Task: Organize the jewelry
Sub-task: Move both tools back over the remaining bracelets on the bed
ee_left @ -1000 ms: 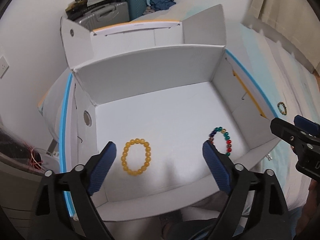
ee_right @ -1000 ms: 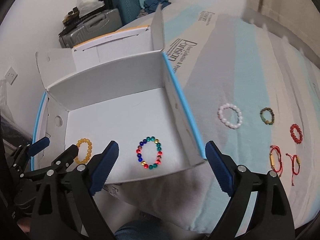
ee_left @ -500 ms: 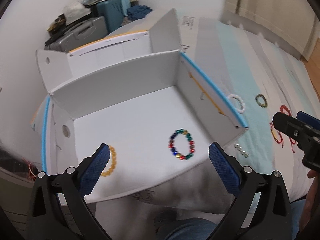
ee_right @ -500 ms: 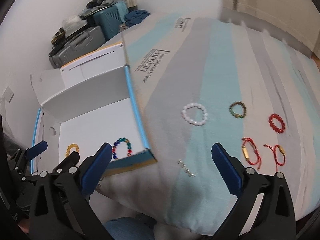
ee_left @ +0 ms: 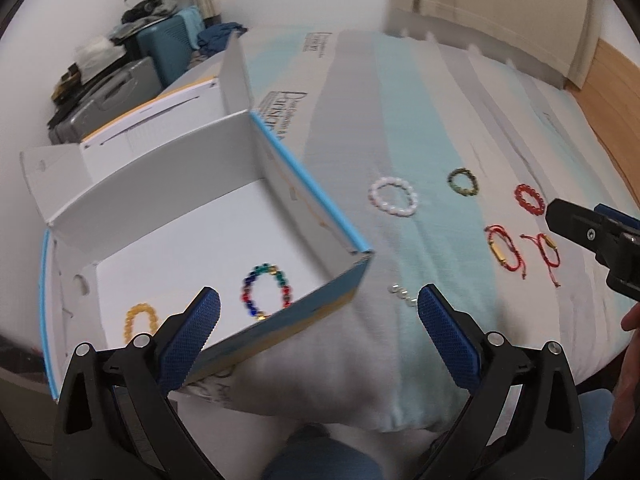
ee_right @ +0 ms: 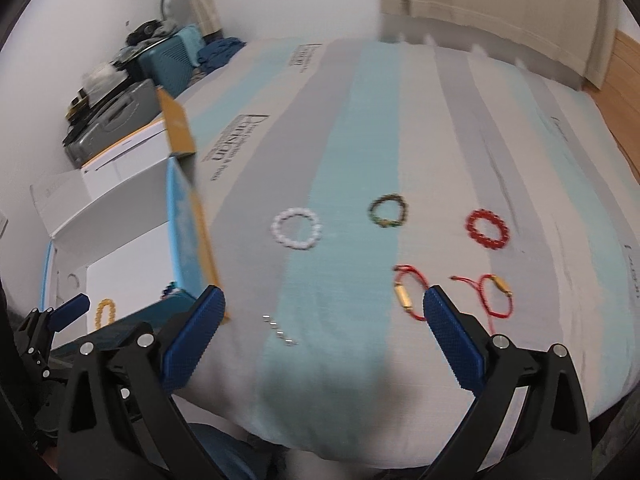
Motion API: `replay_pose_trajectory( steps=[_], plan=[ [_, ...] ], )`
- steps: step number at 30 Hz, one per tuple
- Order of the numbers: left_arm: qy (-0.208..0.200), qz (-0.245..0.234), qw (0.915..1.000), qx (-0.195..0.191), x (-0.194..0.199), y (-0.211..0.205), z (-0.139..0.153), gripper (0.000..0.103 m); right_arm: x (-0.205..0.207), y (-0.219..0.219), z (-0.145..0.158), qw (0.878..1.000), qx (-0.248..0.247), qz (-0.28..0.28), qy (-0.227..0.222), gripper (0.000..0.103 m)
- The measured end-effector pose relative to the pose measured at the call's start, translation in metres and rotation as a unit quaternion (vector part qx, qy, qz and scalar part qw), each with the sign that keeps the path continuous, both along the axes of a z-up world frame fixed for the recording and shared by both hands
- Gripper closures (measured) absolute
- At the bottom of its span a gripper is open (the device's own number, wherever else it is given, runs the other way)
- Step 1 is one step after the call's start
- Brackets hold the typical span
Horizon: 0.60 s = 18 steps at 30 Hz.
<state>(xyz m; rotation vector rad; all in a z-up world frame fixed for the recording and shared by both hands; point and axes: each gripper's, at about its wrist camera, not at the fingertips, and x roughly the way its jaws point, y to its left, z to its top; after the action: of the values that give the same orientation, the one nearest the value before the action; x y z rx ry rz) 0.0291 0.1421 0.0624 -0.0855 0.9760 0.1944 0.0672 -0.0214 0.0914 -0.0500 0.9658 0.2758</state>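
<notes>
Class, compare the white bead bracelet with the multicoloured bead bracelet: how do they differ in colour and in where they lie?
The white bead bracelet is one pale colour throughout; the multicoloured bead bracelet mixes blue, green, red and yellow beads. The white one lies out on the striped bedcover; the multicoloured one lies inside the white cardboard box, near a yellow bead bracelet. Both are closed rings of round beads lying flat.

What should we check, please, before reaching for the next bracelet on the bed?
1. Right gripper open and holding nothing: ok.
2. Left gripper open and holding nothing: ok.
3. White bracelet lying apart from the green bracelet: ok.
4. Box open, with bare floor beside the multicolored bracelet and yellow bracelet: ok.
5. Two red cord bracelets not tangled together: ok.
6. Small silver beads loose or strung: cannot tell.
</notes>
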Motion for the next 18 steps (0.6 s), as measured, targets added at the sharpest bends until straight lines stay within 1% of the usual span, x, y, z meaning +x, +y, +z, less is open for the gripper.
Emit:
replay_pose_trajectory(
  steps=[6, 11, 15, 18],
  plan=[
    [-0.006, -0.02, 0.9998, -0.007, 0.021, -0.029, 0.001, 0.006, 0.007, -0.04, -0.008, 1.0, -0.01, -0.024, 0.002, 0.008],
    [-0.01, -0.045, 0.9989, -0.008, 0.047, -0.056, -0.001, 0.006, 0.019, -0.078, -0.02, 0.998, -0.01, -0.056, 0.016, 0.008],
    [-0.007, -0.061, 0.9981, -0.01, 0.07, -0.074, -0.01, 0.006, 0.031, -0.103, -0.034, 0.996, -0.015, -0.08, 0.028, 0.007],
    [-0.008, -0.076, 0.997, -0.013, 0.089, -0.085, -0.022, 0.006, 0.042, -0.122, -0.051, 0.995, -0.022, -0.094, 0.034, 0.007]
  ],
)
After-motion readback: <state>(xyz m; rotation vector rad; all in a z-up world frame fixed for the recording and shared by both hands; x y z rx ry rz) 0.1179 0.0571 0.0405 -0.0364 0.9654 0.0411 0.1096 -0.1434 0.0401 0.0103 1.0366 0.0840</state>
